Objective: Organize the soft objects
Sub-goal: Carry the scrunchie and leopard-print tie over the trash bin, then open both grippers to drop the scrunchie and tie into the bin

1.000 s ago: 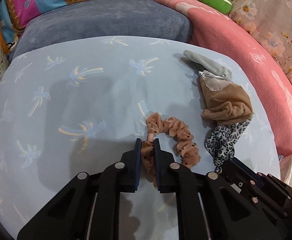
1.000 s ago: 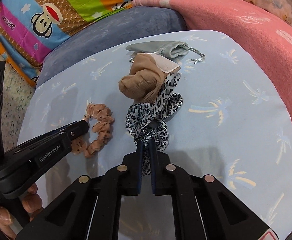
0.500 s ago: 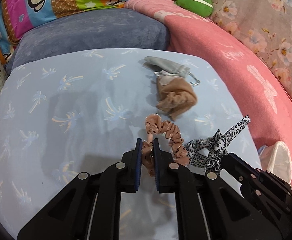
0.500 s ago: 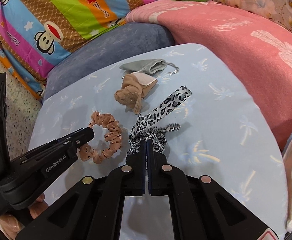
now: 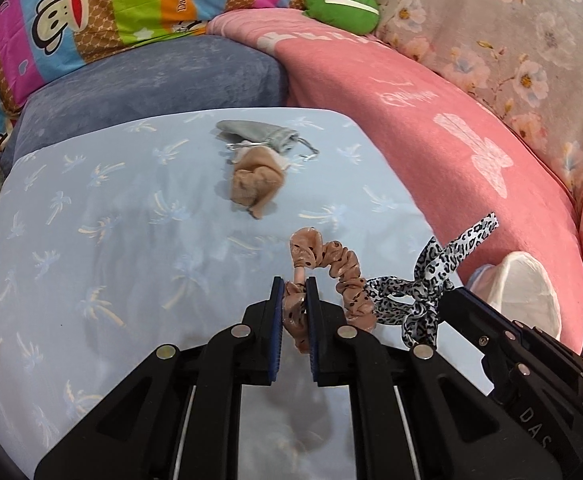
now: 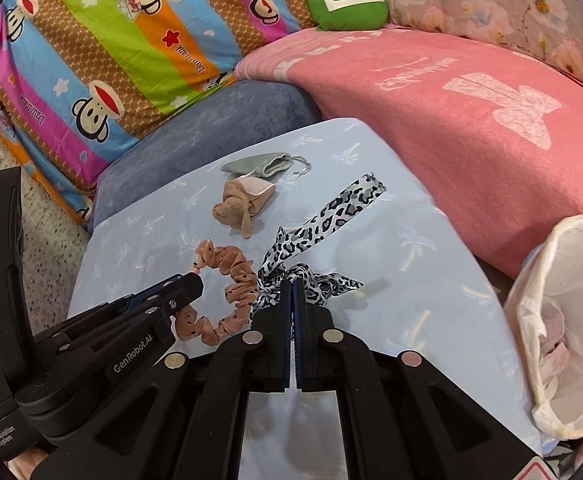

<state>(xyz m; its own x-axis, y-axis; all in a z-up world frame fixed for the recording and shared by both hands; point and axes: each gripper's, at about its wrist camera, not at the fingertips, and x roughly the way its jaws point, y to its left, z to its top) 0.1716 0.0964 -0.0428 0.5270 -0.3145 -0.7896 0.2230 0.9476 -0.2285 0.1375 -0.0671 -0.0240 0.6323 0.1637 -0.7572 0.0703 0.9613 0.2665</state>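
Gripping a tan dotted fabric scrunchie [image 5: 345, 276], the left gripper [image 5: 294, 294] hangs above the pale blue palm-print cushion [image 5: 103, 240]; the right gripper [image 6: 292, 292] pinches a leopard-print ribbon scrunchie [image 6: 311, 236] beside it. At the cushion's right edge, a white bag-lined bin [image 6: 571, 320] holds crumpled pale material.

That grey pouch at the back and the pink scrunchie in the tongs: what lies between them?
A balled-up tan stocking lies between the grey pouch and the pink scrunchie, touching the pouch; bare cloth separates it from the scrunchie. Both wrist views show it.

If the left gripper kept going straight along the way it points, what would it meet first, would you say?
Probably the pale blue palm-print cloth, short of the bundled tan stocking. The left gripper already pinches the peach dotted scrunchie. Depth is uncertain.
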